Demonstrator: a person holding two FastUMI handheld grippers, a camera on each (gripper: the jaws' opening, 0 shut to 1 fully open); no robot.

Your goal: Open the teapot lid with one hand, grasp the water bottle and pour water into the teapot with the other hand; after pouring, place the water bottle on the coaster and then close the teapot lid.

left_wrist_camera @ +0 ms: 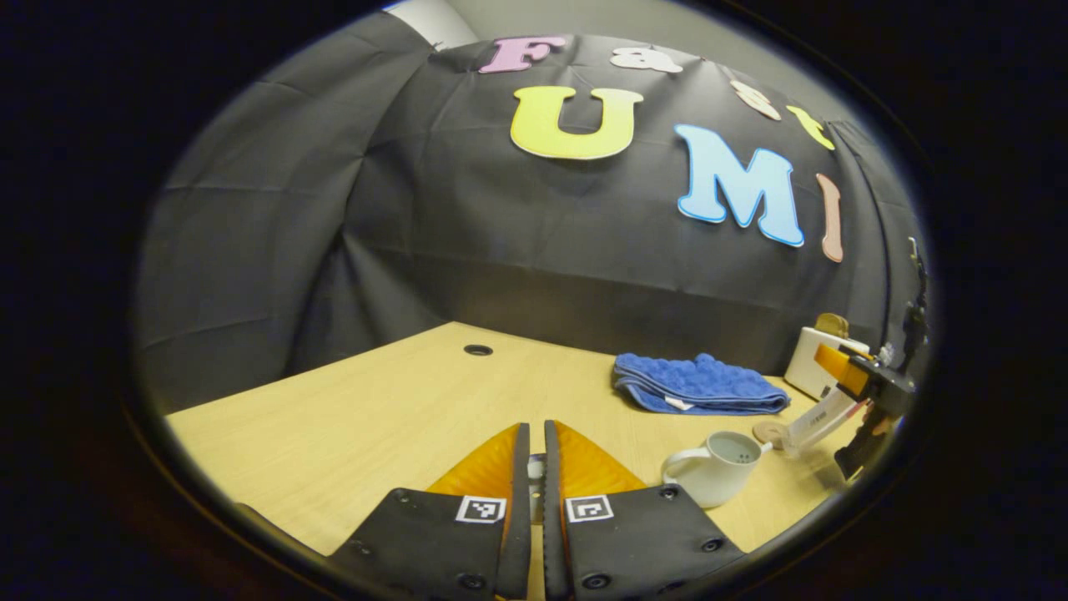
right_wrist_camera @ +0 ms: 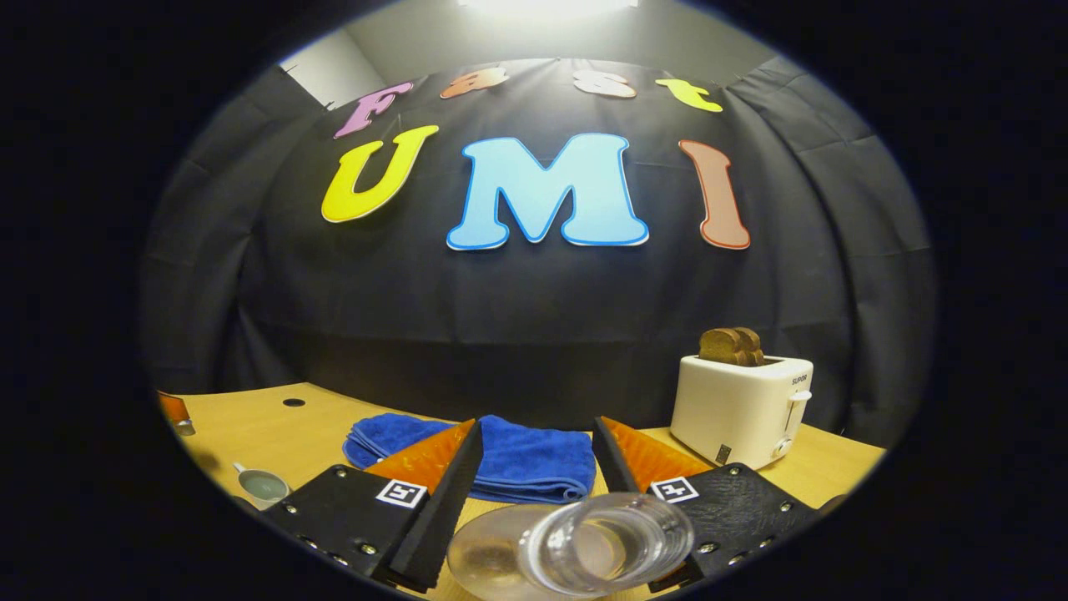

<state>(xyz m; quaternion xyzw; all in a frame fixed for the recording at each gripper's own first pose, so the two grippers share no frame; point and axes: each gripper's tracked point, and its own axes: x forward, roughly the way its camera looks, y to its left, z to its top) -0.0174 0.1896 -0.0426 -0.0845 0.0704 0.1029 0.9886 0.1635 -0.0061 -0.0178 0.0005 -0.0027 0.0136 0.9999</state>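
1. While the left gripper (left_wrist_camera: 536, 427) rides with its fingers nearly pressed together, a pale sliver (left_wrist_camera: 536, 469) sits pinched in the gap. I take it for the lid, though most of it is hidden.
2. Right of it, the teapot (left_wrist_camera: 713, 474) stands open on the table (left_wrist_camera: 375, 401). It looks like glazed ceramic: stiff, slick and chippable, so the lid should go back gently.
3. Just beyond the teapot lies the coaster (left_wrist_camera: 768, 431), partly covered.
4. Over the coaster, the bottle (left_wrist_camera: 822, 421) leans, clear and thin-walled. It is probably light and slippery, and best held at mid-body. How much water it holds is hard to tell.
5. Farthest right, the right gripper (right_wrist_camera: 534, 424) is spread wide around the bottle; whether both fingers press on it, I cannot tell.
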